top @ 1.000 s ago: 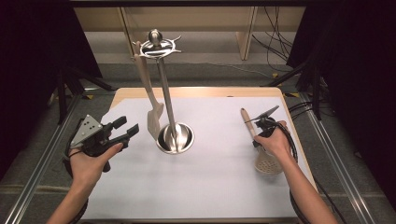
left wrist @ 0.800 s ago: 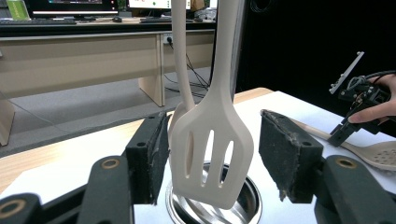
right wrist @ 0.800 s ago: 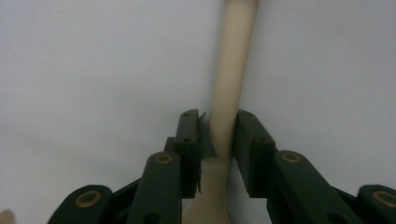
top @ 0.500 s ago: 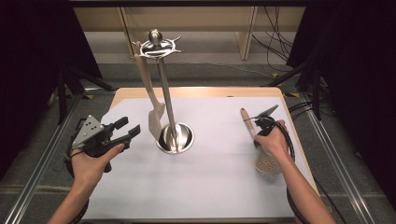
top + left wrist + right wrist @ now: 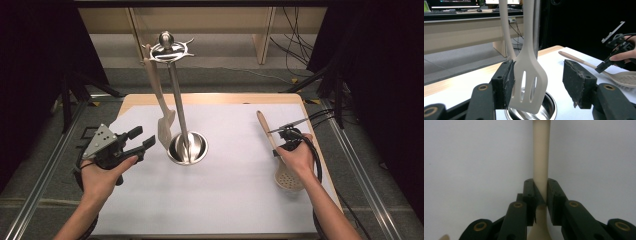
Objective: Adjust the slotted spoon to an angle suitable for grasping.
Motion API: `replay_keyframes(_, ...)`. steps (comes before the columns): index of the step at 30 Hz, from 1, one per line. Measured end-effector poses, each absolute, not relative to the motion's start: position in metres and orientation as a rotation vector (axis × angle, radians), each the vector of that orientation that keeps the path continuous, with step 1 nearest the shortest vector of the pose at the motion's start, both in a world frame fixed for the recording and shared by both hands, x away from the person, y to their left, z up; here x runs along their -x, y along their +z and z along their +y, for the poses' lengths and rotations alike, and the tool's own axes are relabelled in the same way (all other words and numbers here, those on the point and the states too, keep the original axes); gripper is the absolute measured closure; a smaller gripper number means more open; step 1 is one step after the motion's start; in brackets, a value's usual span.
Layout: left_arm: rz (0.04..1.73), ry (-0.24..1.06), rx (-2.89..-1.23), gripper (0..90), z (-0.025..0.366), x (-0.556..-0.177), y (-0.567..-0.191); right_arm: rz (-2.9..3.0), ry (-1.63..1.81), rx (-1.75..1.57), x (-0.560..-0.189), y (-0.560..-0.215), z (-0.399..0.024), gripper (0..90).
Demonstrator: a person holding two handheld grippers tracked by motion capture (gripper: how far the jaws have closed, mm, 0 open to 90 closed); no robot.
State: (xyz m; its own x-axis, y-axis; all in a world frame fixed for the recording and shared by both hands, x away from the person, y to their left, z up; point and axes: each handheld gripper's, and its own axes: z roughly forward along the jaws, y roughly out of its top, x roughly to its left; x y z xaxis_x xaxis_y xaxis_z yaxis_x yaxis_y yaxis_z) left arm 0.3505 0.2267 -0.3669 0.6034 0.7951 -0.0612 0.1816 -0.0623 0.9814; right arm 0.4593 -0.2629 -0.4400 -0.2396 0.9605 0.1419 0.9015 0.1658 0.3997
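A: Right hand-held gripper [image 5: 540, 195]: jaws have just been closing, now pinched on the slotted spoon [image 5: 278, 156] handle, which lies flat on the worktop [image 5: 240, 200].

B: So the grasp looks made; lifting toward the utensil stand [image 5: 186, 145] seems next. Left side?

A: Left hand-held gripper [image 5: 537, 85] hangs wide open, gripping nothing. The slotted turner [image 5: 529, 82] hangs from the stand just ahead of its jaws, near one pad; contact unclear.

B: Spoon bowl sits behind the right gripper, under the person's palm.
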Motion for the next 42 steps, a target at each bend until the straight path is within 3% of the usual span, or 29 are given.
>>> replay_keyframes(27, 0.685, 0.508, -1.646, 41.8, 0.158, -0.368, -0.351, 2.125, 1.143, -1.341, -0.380, -0.381, -0.235, 79.4)
replay_keyframes(42, 0.641, 0.456, -1.635, 41.3, 0.115, -0.383, -0.334, 2.112, 1.228, -1.241, -0.353, -0.365, -0.214, 79.4)
